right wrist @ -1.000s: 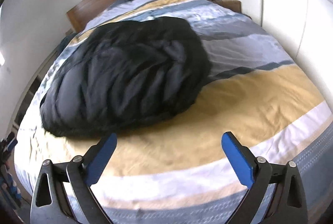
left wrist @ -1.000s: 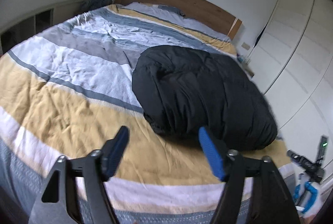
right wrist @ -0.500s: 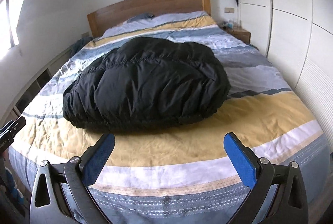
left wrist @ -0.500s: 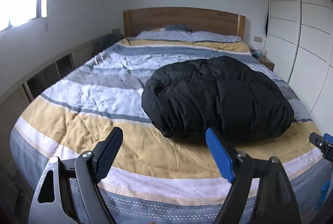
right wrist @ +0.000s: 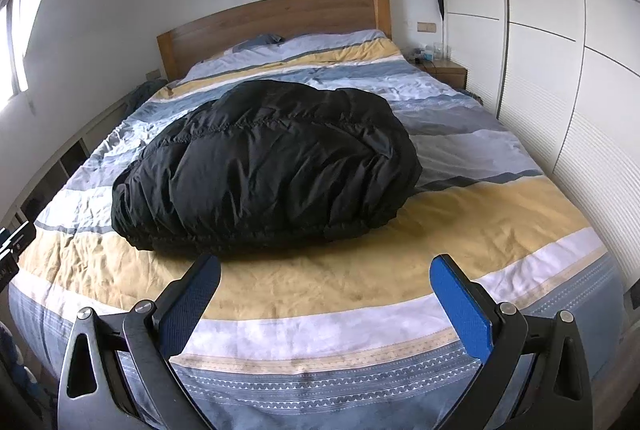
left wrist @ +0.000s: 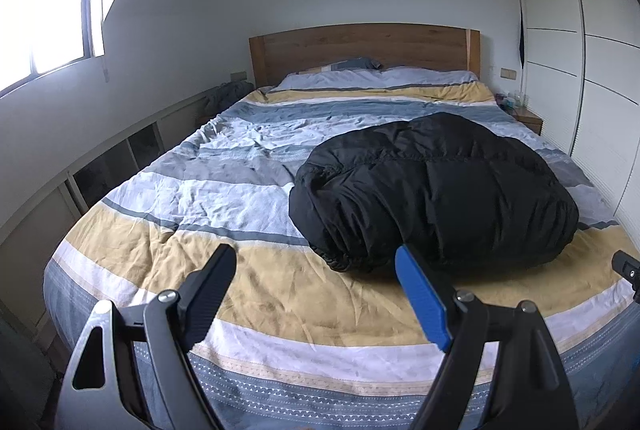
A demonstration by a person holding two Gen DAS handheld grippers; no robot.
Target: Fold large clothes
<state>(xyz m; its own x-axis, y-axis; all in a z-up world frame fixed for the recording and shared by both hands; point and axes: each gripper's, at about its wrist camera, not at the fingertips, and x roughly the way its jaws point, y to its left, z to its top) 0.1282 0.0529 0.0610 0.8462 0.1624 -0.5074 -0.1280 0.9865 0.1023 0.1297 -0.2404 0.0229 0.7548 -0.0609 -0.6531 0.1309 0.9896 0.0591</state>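
Both grippers have pulled back to the foot of the bed (left wrist: 168,214). Left gripper (left wrist: 316,294) hangs with jaws apart, empty; the folded black puffer jacket (left wrist: 436,190) lies at one o'clock. Right gripper (right wrist: 326,296) likewise gapes empty; folding looks finished.

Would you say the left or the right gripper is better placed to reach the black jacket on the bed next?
Probably the right gripper: the black jacket fills the middle of its view, straight ahead of its open jaws. For the left gripper, also open, the jacket lies off to the right.
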